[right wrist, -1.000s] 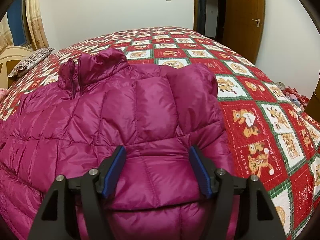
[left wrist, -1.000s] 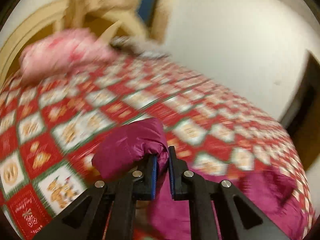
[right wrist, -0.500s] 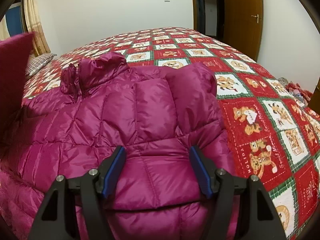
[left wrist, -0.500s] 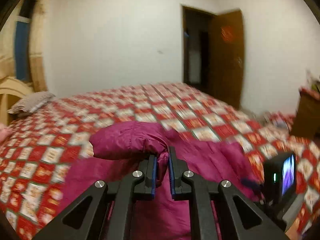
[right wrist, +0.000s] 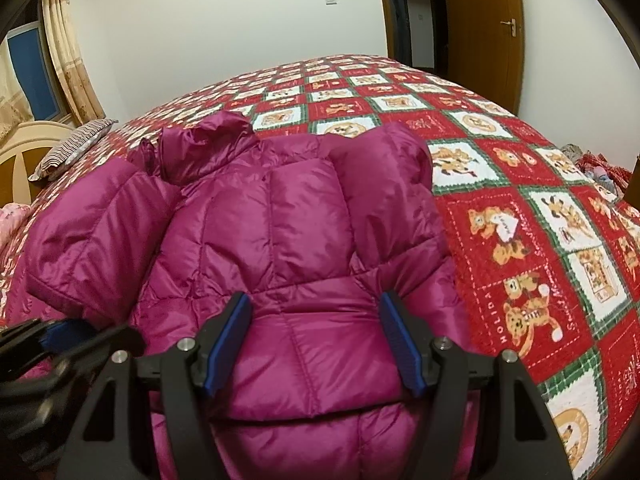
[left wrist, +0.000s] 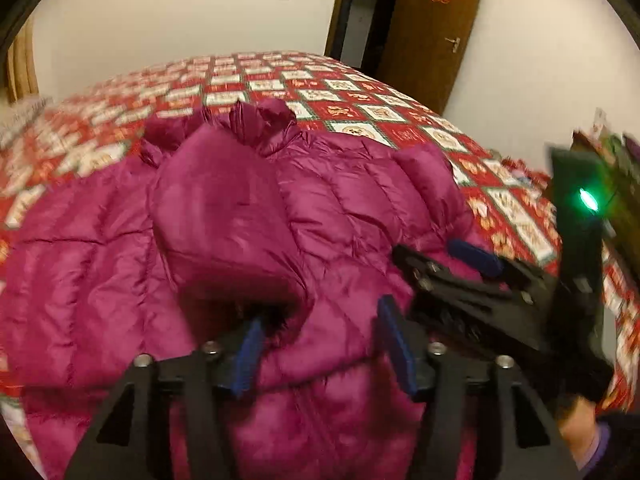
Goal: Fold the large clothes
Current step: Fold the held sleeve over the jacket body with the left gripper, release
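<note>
- The magenta puffer jacket (right wrist: pixel 304 240) is laid flat on the bed (right wrist: pixel 520 184), collar toward the far side.
- Both sleeves look folded in across the body, so the lengthwise fold is probably what's left.
- Left gripper (left wrist: pixel 320 344) jaws are spread wide, nothing held; right gripper (right wrist: pixel 316 344) is likewise released.
- On the bedspread, only something like "HOLIDA" can be made out beside a bear.

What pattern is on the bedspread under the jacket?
Red and white checks with green borders and cartoon bear prints on the bedspread; clearest in the right wrist view.
</note>
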